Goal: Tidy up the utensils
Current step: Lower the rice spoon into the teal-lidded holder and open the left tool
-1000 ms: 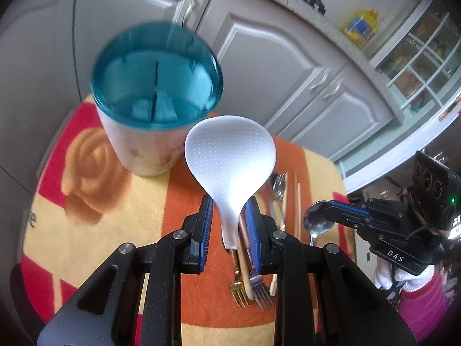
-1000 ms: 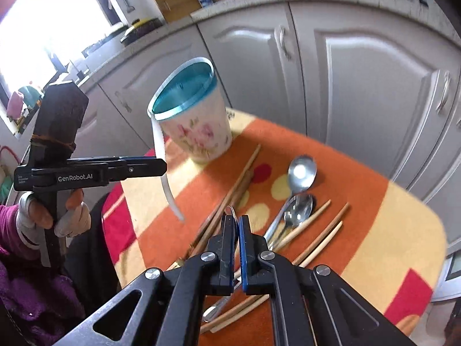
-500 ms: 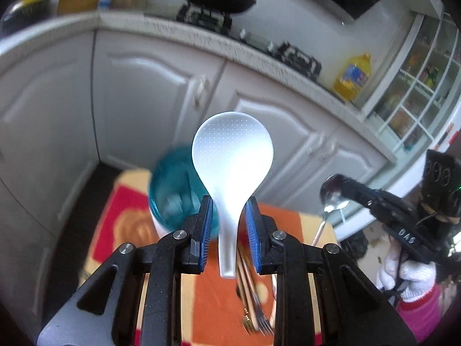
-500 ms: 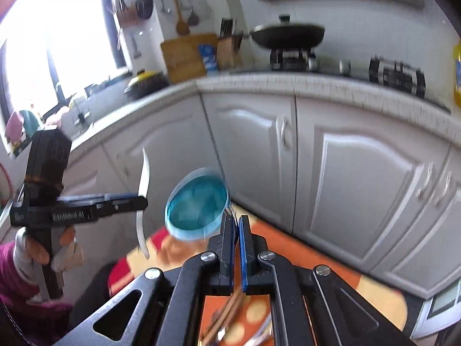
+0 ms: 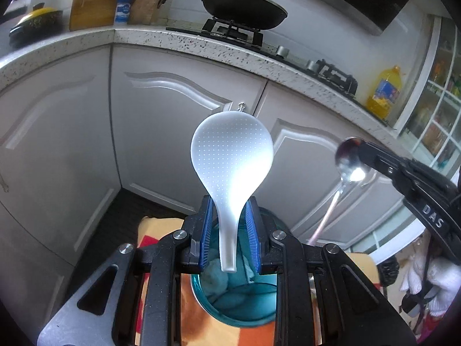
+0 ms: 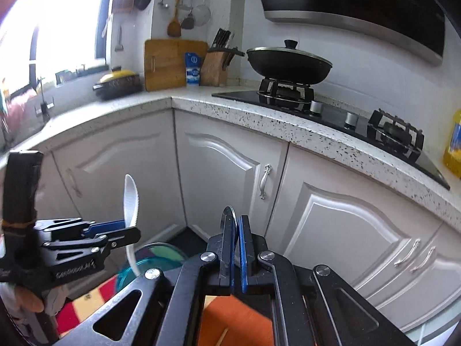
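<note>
While left claw (image 5: 229, 230) grips paddle (image 5: 232, 155), spoon (image 5: 350, 161) aloft

Both wrist views face the kitchen cabinets (image 5: 161, 121), sharing them.

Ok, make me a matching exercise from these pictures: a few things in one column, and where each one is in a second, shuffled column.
Things
1. rice paddle
2. metal spoon
3. black wok
4. teal-rimmed cup

Places
A. on the stove burner
B. on the patterned cloth, below the left gripper
C. clamped in the right gripper
D. held upright in the left gripper

Pairs: 1-D, 2-C, 3-A, 4-B
</note>
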### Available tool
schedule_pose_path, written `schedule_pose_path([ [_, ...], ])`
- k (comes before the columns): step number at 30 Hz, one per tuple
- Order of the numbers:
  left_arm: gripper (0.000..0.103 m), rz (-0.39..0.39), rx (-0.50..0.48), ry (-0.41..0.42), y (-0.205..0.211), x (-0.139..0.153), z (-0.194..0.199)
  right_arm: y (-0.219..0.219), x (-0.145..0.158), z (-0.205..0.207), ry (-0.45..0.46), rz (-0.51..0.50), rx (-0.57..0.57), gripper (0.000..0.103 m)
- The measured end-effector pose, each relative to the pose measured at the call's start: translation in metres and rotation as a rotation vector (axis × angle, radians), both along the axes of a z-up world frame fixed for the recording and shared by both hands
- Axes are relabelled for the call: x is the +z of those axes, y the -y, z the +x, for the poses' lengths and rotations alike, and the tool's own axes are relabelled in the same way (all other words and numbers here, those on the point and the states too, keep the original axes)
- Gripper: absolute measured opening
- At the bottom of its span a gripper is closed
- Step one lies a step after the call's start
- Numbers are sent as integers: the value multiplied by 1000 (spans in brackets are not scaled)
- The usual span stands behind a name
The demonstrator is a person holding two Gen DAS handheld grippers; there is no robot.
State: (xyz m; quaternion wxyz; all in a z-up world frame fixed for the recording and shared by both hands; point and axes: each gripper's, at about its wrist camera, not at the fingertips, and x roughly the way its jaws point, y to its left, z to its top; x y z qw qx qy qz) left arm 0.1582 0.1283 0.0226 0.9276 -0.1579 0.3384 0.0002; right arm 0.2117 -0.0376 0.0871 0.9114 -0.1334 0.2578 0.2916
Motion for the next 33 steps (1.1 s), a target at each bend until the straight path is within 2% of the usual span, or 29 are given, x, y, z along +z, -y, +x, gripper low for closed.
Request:
schedule_pose_path([
  [6, 22, 23, -3, -12, 5, -20, -4, -23, -27, 2, 22, -84, 17, 2],
  [12, 22, 37, -7, -36, 10, -35, -11, -31, -49, -6, -36, -101, 51, 3],
  [17, 23, 45, -7, -53, 12, -35, -13, -31, -63, -4, -145, -48, 74, 4],
  [18, 27, 43, -9, -56, 13, -34, -14, -29, -62, -4, -158, -31, 77, 4],
  [19, 38, 42, -8, -58, 13, -34, -15, -27, -62, -4, -187, -8, 84, 5],
  [21, 45, 35, -1, -53, 12, -31, -19, -22, -60, -4, -222, 20, 81, 16],
  [23, 45, 27, 8, -52, 10, -29, -23, -15, -57, -8, -221, 39, 78, 26],
  [33, 46, 22, 7, -58, 16, -12, -50, 22, -51, -35, -244, 75, 37, 28],
])
